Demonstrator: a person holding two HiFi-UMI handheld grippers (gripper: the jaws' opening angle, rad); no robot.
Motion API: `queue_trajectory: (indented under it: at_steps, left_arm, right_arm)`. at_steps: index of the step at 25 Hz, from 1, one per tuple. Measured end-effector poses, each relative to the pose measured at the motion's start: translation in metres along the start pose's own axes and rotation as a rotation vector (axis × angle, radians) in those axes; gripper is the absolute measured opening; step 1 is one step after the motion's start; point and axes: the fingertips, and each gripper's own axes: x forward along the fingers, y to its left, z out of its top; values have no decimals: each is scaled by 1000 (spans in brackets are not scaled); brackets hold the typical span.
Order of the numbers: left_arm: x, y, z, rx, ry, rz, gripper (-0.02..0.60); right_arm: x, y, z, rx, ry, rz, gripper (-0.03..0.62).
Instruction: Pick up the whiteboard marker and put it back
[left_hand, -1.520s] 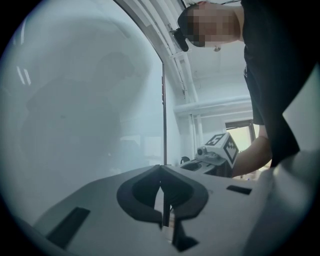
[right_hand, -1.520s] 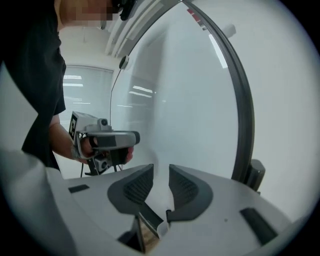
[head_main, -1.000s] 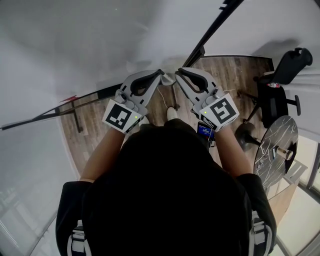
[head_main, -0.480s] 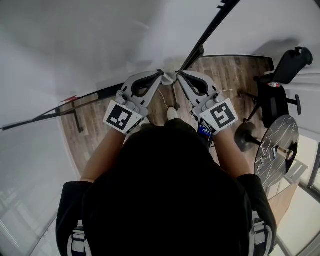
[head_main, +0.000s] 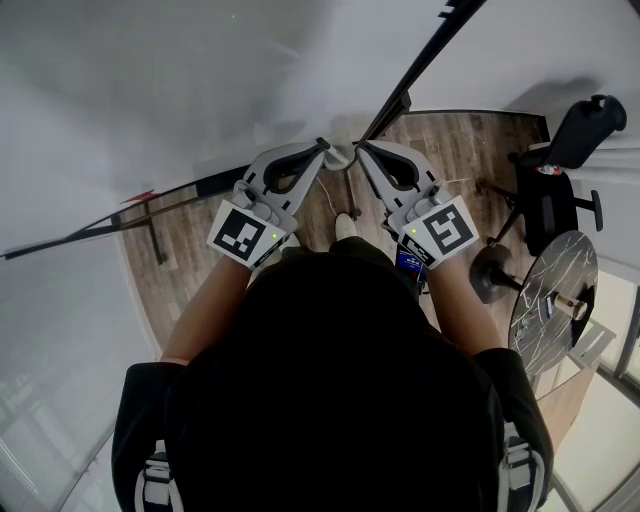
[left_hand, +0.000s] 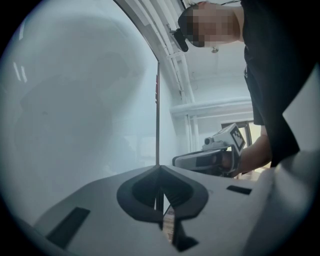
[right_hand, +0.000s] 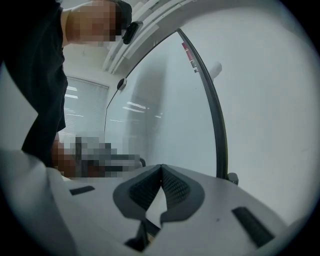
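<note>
I stand over a whiteboard (head_main: 150, 90) with a dark frame (head_main: 420, 65). Both grippers are held out level in front of me, tips almost touching. In the head view a small pale thing (head_main: 340, 154) sits where the tips meet; I cannot tell what it is. My left gripper (head_main: 325, 149) is shut, and in the left gripper view (left_hand: 158, 168) its pads meet with nothing between them. My right gripper (head_main: 358, 149) is shut too, pads together and empty in the right gripper view (right_hand: 161, 165). I can make out no marker for certain; a white cylinder (right_hand: 215, 69) sticks out by the board's frame.
Below lies wood floor (head_main: 450, 150) with the board's stand legs (head_main: 150, 235). A black office chair (head_main: 560, 170) and a round marble table (head_main: 555, 295) stand at the right. My right gripper (left_hand: 210, 159) shows in the left gripper view.
The right gripper's jaws have closed from open, and its tip has come in a little toward the left gripper's tip. The left gripper has not moved.
</note>
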Motion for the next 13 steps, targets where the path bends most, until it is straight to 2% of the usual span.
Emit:
queue_trajectory:
  at_steps: [13]
  left_arm:
    - [1,-2,6,6,-14,-3,3]
  right_arm:
    - [-2,2,2,-2,5,11,0]
